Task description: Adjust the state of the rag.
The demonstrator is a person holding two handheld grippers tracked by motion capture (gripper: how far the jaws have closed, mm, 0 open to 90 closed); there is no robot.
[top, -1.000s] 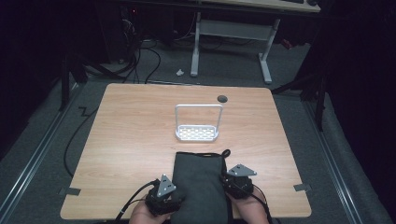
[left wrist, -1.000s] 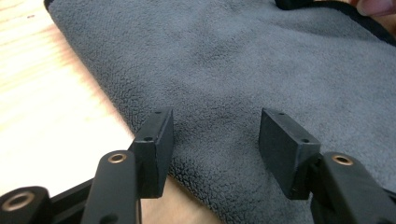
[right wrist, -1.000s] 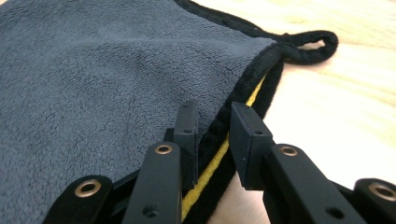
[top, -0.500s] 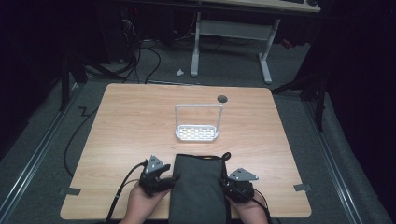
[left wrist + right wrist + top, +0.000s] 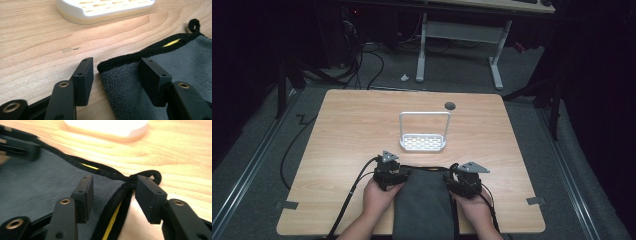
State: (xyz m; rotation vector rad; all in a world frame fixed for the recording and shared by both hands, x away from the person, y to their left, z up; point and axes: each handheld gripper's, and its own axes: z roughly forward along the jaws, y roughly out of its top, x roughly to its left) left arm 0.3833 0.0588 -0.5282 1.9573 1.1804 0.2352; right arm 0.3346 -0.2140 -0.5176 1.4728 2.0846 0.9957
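While the grey towel [image 5: 424,202] lay folded at the near edge of the table [image 5: 347,125], the job looked only half done. The left hand-held gripper [image 5: 398,176], jaws spread after narrowing a little, straddled the towel's far left corner without pinching it. The right hand-held gripper [image 5: 454,181] had just opened, its jaws loose around the right corner by the hanging loop [image 5: 152,176]. A white rack [image 5: 423,142] stood just beyond, blocking nothing.
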